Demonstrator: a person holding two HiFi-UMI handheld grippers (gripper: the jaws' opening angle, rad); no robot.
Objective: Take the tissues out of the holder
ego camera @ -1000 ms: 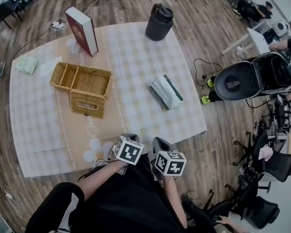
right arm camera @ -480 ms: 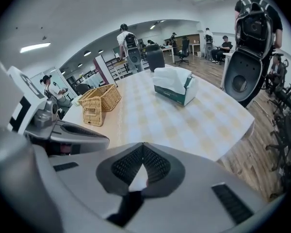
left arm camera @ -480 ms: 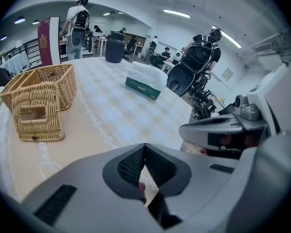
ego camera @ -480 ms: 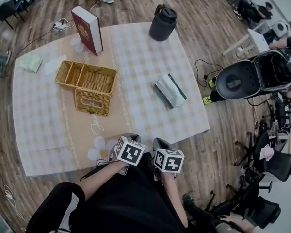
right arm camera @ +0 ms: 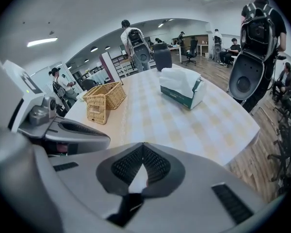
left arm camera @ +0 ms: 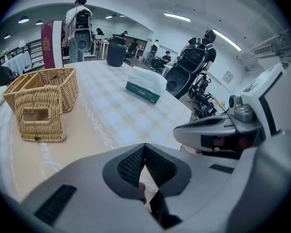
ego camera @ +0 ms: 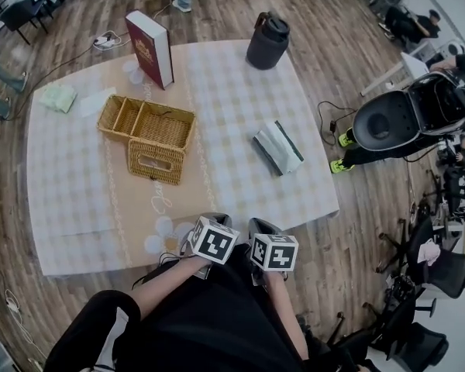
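Wicker holder (ego camera: 149, 134) at eleven o'clock, tissues (ego camera: 277, 147) at one o'clock from our left gripper (left arm camera: 144, 148) and right gripper (right arm camera: 143, 147), both closed, empty, unmoved.

A: Far edge of the checked tablecloth (ego camera: 240, 107)?
B: Red book (ego camera: 149, 49) standing upright, far left. Dark lidded jug (ego camera: 267, 42) far right, well apart from it.
A: Left edge?
B: Pale green folded item (ego camera: 58, 98), possibly cloth (too small to tell). White sheet (ego camera: 98, 101) just beside it. Power strip (ego camera: 107, 39) on the wood floor (ego camera: 356, 231) beyond.
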